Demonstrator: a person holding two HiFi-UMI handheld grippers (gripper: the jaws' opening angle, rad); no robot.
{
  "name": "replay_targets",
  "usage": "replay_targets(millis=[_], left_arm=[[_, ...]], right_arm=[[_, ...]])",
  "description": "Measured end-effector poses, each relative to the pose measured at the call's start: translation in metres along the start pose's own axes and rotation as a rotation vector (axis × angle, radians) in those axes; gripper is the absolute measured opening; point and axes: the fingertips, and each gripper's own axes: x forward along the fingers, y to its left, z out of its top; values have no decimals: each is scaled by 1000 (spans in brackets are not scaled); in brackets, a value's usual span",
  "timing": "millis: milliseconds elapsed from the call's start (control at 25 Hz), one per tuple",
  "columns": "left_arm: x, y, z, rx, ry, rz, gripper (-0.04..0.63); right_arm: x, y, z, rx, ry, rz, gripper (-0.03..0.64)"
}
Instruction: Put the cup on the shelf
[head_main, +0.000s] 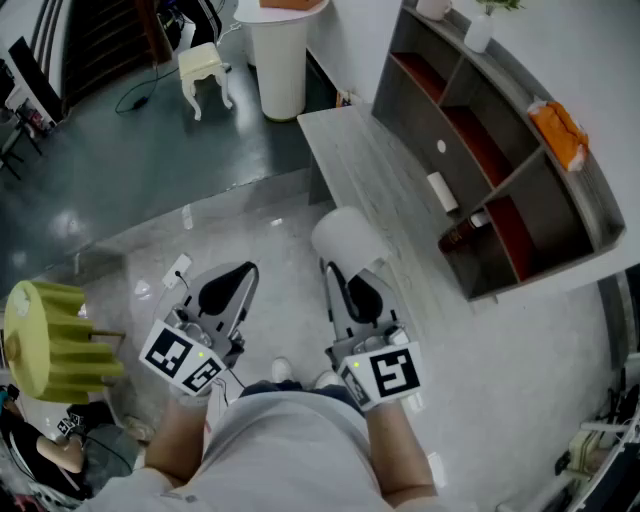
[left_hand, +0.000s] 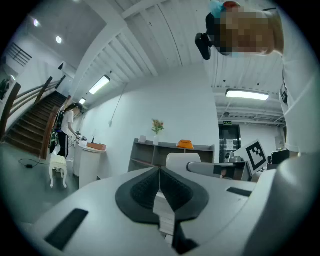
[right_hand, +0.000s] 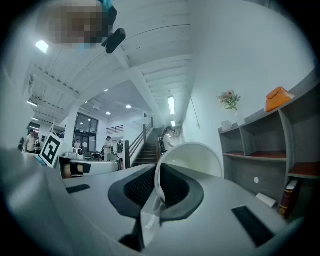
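Observation:
A white cup (head_main: 347, 240) is held by its rim in my right gripper (head_main: 352, 290), whose jaws are shut on the cup's wall (right_hand: 192, 159). The cup hangs just left of the long grey bench (head_main: 380, 180). A grey shelf unit (head_main: 500, 150) with red-floored compartments stands on that bench at the right; in the right gripper view the shelf (right_hand: 270, 150) is at the right edge. My left gripper (head_main: 225, 290) hangs beside the right one, its jaws shut with nothing between them (left_hand: 160, 192). In the left gripper view the cup (left_hand: 182, 161) shows past the jaws.
The shelf holds an orange thing (head_main: 558, 132) on top, a brown bottle (head_main: 462, 234) and a white object (head_main: 441, 190). A white round pedestal (head_main: 280, 60) and a small white stool (head_main: 204, 72) stand at the back. A yellow-green stool (head_main: 45, 340) is at the left.

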Motion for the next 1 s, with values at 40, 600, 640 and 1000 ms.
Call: replay_targets(millis=[40,600,640,1000], left_arm=[[-1,3,0,-1,-2,-1,17],[-14,52,-12,-40,8,-55,17],[-12,55,-13,-43,8,-59,15],[45,82,-22,-41,28,-80,17]], right_arm=[[3,1,-1,-1,0,-2,38],[41,15,-10,7,-9,-81,38],[43,13,-11,12,-8,-88,38],[81,-40,-22,39,-15,-119,38]])
